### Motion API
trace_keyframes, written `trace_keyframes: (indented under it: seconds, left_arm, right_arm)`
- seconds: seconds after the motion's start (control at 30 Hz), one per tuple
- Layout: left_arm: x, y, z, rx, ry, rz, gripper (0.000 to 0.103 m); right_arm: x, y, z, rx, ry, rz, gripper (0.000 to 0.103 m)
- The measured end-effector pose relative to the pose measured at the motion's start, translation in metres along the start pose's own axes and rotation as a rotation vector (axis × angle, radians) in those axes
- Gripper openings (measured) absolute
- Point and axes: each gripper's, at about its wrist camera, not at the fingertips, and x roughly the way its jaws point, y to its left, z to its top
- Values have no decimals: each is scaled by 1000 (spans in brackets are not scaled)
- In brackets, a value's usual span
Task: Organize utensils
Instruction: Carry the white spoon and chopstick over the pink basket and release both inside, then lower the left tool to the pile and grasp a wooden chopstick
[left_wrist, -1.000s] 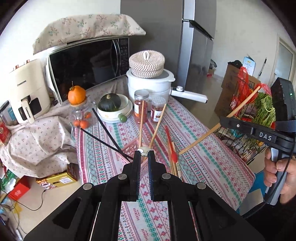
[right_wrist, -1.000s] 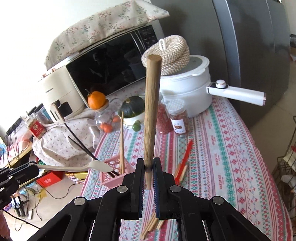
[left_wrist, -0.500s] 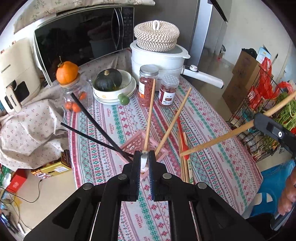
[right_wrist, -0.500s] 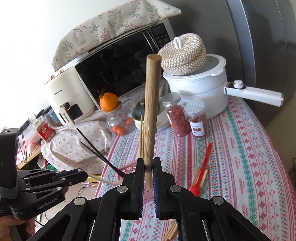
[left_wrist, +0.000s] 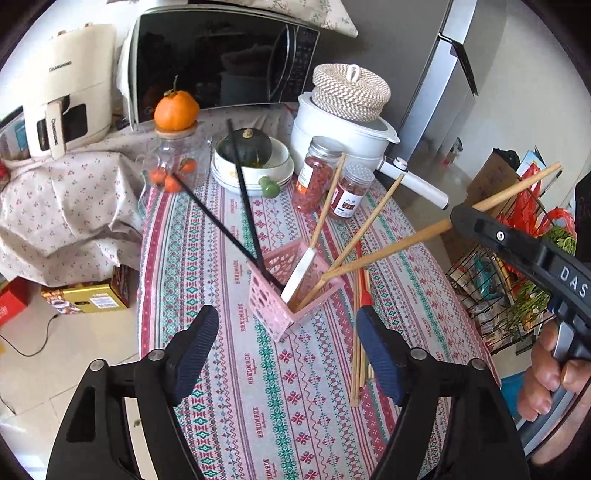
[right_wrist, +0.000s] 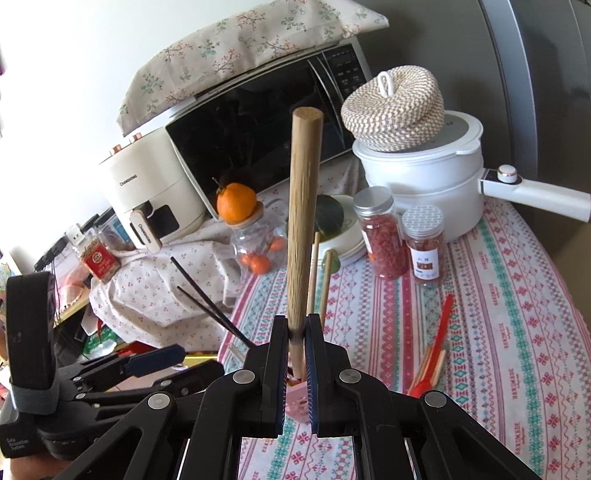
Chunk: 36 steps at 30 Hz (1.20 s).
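Observation:
A pink utensil basket stands on the patterned tablecloth. It holds two black chopsticks, wooden chopsticks and a white spoon. My left gripper is open just in front of the basket. My right gripper is shut on a thick wooden handle, whose lower end reaches into the basket. In the left wrist view the handle slants from the basket to the right gripper. A red spoon and loose chopsticks lie on the cloth.
Behind the basket stand two spice jars, a bowl with a squash, a glass jar topped by an orange, a white pot, a microwave and an air fryer. A wire rack stands at the right.
My left gripper let go of the white spoon, which now stands in the basket, and opened wide. The right gripper brought the wooden handle's end down into the basket.

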Motion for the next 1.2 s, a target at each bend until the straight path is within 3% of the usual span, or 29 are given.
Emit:
trace_keyframes:
  seconds: [0.23,0.6,0.63,0.73,0.87,0.93,1.0,1.2]
  left_arm:
    - [20,29,-24,-64,52,33,89]
    - [38,28,-36,-7,75,61,100]
    - [40,28,-37,-7,78,56,101]
    - [43,25,-39,-16,81,39,103]
    - [47,19,-43,-24,86,19,103]
    - [49,13,-46,-18,89,16,103]
    - [51,6,-48,-5,90,19,103]
    - [57,-13,-54,38,92,27,103]
  right_arm:
    - [32,16,-1,-36,11,-32,7]
    - [92,31,-8,-97,39,-127,9]
    - [93,31,-9,-92,35,-114,12]
    - [91,32,-9,-80,39,-88,46]
    - [64,34,-5,-92,-10,-70,57]
    - [45,31,-3,-91,-42,-56,72]
    - [26,28,-2,-94,-75,-52,78]
    - [-18,1,-4,-90,-126,-103,90]
